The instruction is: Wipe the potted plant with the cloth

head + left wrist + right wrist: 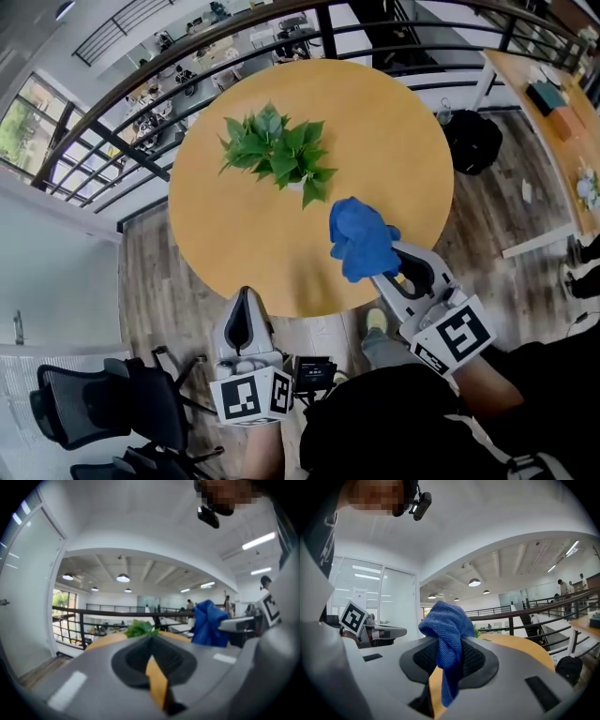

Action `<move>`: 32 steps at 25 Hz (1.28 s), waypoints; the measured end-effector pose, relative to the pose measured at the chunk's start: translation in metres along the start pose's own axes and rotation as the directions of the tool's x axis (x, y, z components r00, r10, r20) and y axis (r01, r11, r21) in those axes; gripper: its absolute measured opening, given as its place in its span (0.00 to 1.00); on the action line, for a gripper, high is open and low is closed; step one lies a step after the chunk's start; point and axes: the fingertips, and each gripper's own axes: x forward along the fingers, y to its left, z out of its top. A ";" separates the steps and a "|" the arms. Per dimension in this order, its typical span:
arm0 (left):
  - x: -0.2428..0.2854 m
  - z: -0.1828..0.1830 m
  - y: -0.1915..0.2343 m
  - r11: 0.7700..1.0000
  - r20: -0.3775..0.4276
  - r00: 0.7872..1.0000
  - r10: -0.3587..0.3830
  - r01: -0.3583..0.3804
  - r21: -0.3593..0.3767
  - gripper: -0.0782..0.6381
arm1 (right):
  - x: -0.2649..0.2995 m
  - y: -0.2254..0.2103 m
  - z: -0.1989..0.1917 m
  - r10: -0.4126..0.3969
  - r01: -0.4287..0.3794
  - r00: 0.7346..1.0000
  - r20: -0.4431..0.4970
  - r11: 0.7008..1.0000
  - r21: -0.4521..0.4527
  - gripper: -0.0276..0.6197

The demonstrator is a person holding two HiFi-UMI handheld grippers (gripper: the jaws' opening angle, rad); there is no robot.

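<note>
Head view: my right claw [384, 264] clamps the blue cloth [361, 236] near the potted plant [277, 150]; my left claw [246, 296] is closed, empty.

No legible text, brand or number anywhere. Only markings are black-and-white square code patterns, not letters: on the cube [251, 395] of the left gripper [246, 294] and the cube [457, 336] of the right gripper [382, 259]. The white sheet [359, 591] on the glass wall [396, 604] has print too small to read.
</note>
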 end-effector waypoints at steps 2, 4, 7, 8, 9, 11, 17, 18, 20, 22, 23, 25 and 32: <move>0.012 0.004 -0.002 1.000 0.000 1.000 0.010 -0.010 0.005 0.11 | 0.007 -0.012 0.003 0.011 -0.011 1.000 0.003 1.000 -0.005 0.20; 0.024 0.008 -0.005 1.000 0.000 1.000 0.019 -0.019 0.010 0.11 | 0.014 -0.023 0.005 0.021 -0.021 1.000 0.007 1.000 -0.005 0.20; 0.037 0.015 -0.009 0.999 0.005 0.999 0.035 -0.035 0.021 0.11 | 0.021 -0.036 0.008 0.039 -0.039 0.999 0.014 0.999 -0.006 0.20; 0.040 0.017 -0.010 0.999 0.009 0.999 0.041 -0.041 0.025 0.11 | 0.024 -0.039 0.010 0.046 -0.045 0.999 0.017 0.999 -0.009 0.20; 0.042 0.018 -0.011 0.998 0.011 0.999 0.048 -0.048 0.028 0.11 | 0.026 -0.043 0.011 0.051 -0.051 0.998 0.020 0.999 -0.011 0.20; 0.047 0.020 -0.011 0.998 0.015 0.998 0.058 -0.058 0.030 0.11 | 0.031 -0.049 0.013 0.058 -0.058 0.998 0.024 0.998 -0.015 0.20; 0.060 0.027 -0.002 0.997 0.028 0.998 0.063 -0.064 0.033 0.11 | 0.047 -0.054 0.022 0.058 -0.057 0.998 0.033 0.998 -0.025 0.20; 0.063 0.028 0.001 0.998 0.031 0.998 0.060 -0.061 0.034 0.11 | 0.050 -0.054 0.024 0.055 -0.054 0.998 0.034 0.998 -0.027 0.20; 0.069 0.030 0.007 0.998 0.035 0.998 0.049 -0.050 0.037 0.11 | 0.057 -0.054 0.027 0.046 -0.045 0.998 0.037 0.999 -0.025 0.20; 0.078 0.031 0.014 0.999 0.036 0.999 0.034 -0.035 0.034 0.11 | 0.065 -0.055 0.030 0.030 -0.030 0.999 0.036 0.999 -0.022 0.20; 0.082 0.031 0.019 0.999 0.035 0.999 0.025 -0.026 0.030 0.11 | 0.070 -0.056 0.033 0.020 -0.020 0.999 0.035 1.000 -0.023 0.20; 0.090 0.034 0.028 1.000 0.035 0.999 0.008 -0.009 0.026 0.11 | 0.080 -0.056 0.038 0.001 0.000 0.999 0.035 1.000 -0.028 0.20; 0.119 0.035 0.055 0.999 0.051 0.998 -0.045 0.044 0.015 0.11 | 0.106 -0.055 0.043 -0.057 0.058 0.998 0.036 0.997 -0.044 0.20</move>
